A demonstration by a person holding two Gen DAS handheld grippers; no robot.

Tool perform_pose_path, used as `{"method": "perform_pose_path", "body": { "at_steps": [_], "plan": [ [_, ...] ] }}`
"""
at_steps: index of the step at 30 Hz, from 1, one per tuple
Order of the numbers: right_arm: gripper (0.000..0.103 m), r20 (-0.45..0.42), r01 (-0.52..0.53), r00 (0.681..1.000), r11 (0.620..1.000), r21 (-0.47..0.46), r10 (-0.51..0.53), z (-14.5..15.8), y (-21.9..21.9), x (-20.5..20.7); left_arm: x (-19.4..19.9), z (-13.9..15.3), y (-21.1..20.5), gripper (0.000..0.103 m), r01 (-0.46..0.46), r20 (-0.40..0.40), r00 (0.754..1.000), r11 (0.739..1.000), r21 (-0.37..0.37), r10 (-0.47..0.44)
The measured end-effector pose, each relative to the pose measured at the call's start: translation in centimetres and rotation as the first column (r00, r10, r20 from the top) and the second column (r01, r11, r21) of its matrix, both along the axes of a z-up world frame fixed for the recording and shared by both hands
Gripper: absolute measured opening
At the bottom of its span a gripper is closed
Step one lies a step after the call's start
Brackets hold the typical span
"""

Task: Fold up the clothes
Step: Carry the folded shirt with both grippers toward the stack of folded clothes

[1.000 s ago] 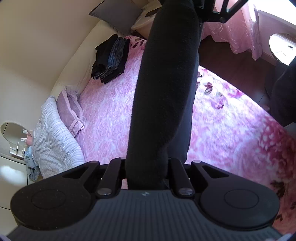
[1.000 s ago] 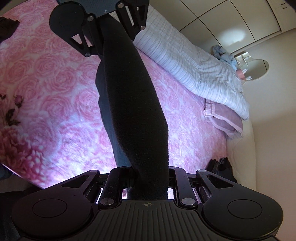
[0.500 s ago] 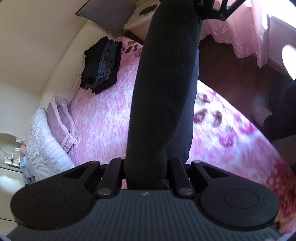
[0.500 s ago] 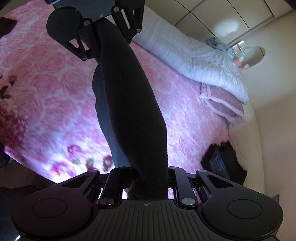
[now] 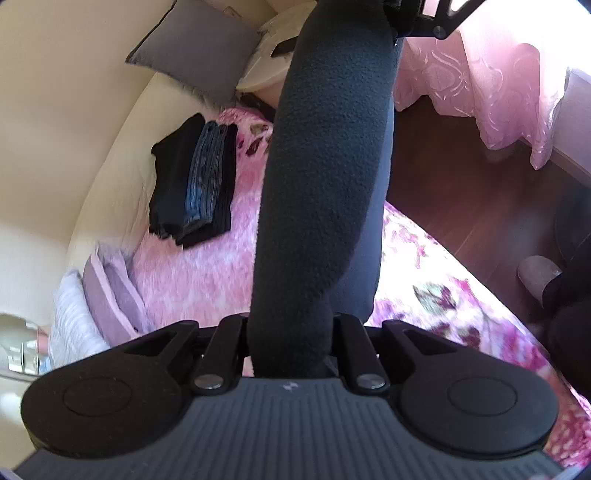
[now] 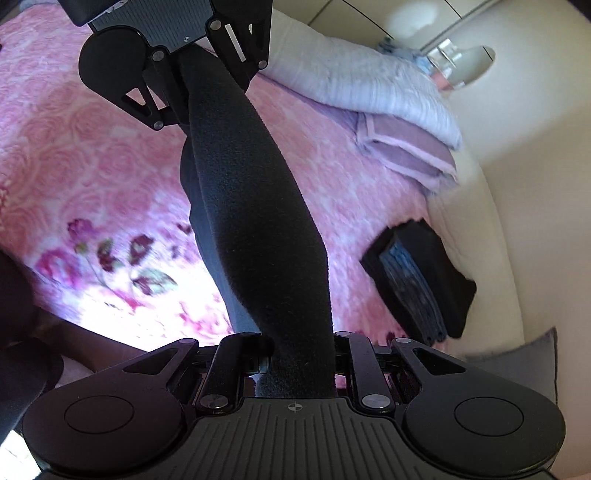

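A folded black fleece garment [image 5: 321, 177] is stretched between my two grippers above the pink rose bedspread [image 5: 199, 273]. My left gripper [image 5: 291, 350] is shut on one end of it. My right gripper [image 6: 299, 365] is shut on the other end [image 6: 255, 221]. Each gripper shows at the top of the other's view: the right one in the left wrist view [image 5: 417, 14], the left one in the right wrist view [image 6: 173, 70]. A stack of folded dark clothes and jeans [image 5: 195, 181] lies on the bed by the cream headboard; it also shows in the right wrist view [image 6: 417, 280].
A striped white duvet [image 6: 369, 77] and a folded lilac blanket [image 6: 406, 147] lie on the bed. A grey cushion [image 5: 195, 55] and a white bedside table [image 5: 269, 66] stand beyond the stack. Dark wooden floor [image 5: 461, 184] and pink curtains [image 5: 498, 81] lie past the bed's edge.
Both grippers have carried the stretched garment toward the stack of folded clothes, which is nearer and larger in both views. Both grips are unchanged.
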State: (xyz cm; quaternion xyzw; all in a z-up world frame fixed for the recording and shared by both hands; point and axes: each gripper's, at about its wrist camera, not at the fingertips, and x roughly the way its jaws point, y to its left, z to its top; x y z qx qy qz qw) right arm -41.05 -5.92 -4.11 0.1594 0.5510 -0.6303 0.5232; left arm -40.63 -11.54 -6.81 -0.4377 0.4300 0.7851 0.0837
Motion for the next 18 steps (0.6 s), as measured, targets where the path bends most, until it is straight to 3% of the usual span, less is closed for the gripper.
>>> {"method": "perform_pose_path", "body": {
  "at_steps": [7,18],
  "plan": [
    [0.016,0.013,0.031,0.999,0.999,0.020,-0.031,-0.1,-0.6,-5.0,-5.5,-0.6,-1.4,0.012,0.041,0.006,0.999,0.999,0.009,-0.041],
    [0.016,0.005,0.025,1.000,0.997,0.068,-0.025,1.0,-7.5,-15.0,-15.4,0.4,-8.5,0.012,0.021,-0.041,0.999,0.999,0.041,-0.019]
  ]
}}
